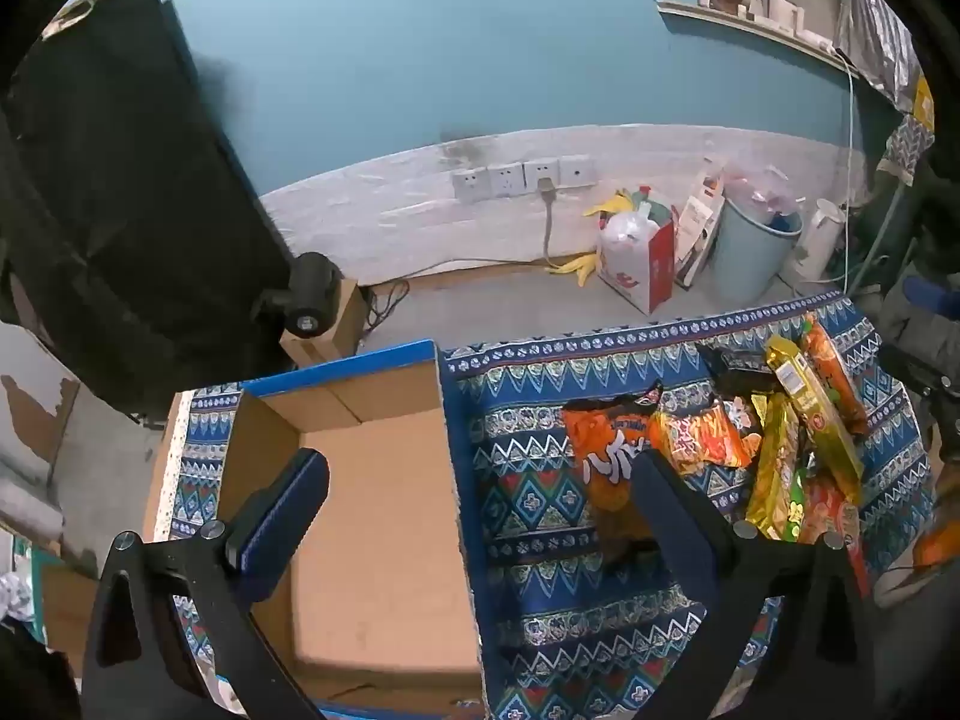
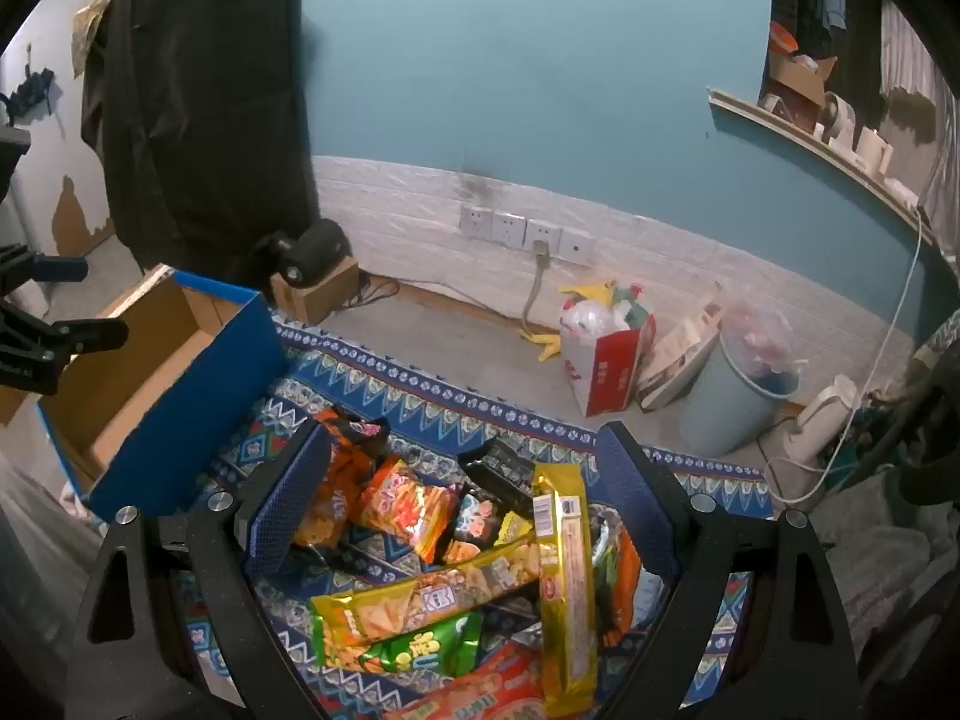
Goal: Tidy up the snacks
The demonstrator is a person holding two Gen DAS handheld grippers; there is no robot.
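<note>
My left tongs [image 1: 474,498] spread wide, nothing between, hanging over box [image 1: 372,480] wall and cloth [image 1: 528,540]. My right tongs [image 2: 462,504] spread too, empty, poised above snack pile [image 2: 480,570]. Box empty, left of pile, both on cloth. Packets look light, crinkly, slippery foil; contents likely brittle. Best pinch flat across middle, gently. Gold pack [image 2: 564,588] lies on top, between right fingers; orange bag [image 1: 606,456] nearest left tongs.

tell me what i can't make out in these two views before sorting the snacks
- Cardboard box, left wrist view: near end cut off by the frame edge and gripper mount.
- Orange packet, left wrist view: lower part behind a finger.
- Snack pile, right wrist view: bottom packets cut off by the frame edge; the lowest ones overlapped.
</note>
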